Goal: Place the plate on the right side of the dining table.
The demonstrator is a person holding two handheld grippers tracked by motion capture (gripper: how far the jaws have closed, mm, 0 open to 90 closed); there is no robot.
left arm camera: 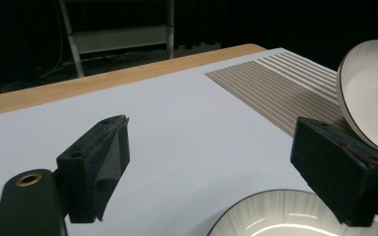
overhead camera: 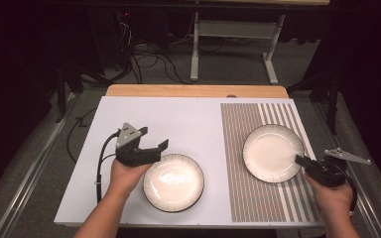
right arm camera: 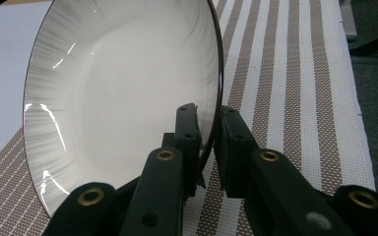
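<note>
Right gripper view shows the right gripper (right arm camera: 207, 142) clamping a tilted plate's (right arm camera: 123, 98) rim, seemingly mid-lift, perhaps to stack on the near plate (overhead camera: 173, 182) beside the open, empty left gripper (overhead camera: 154, 147).

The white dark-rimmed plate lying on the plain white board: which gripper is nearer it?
Left. The left gripper hovers open just above that plate's far-left rim; the right gripper grips the other plate.

Left matte-black two-jaw tongs (overhead camera: 155, 147): grey three-cornered top plate, black trailing cable, block-shaped jaw pads. Right matte-black two-jaw tongs (right arm camera: 207, 129): same plate with small dark holes, brass-coloured rivets along the jaw arms. Forearms bare, no sleeves
</note>
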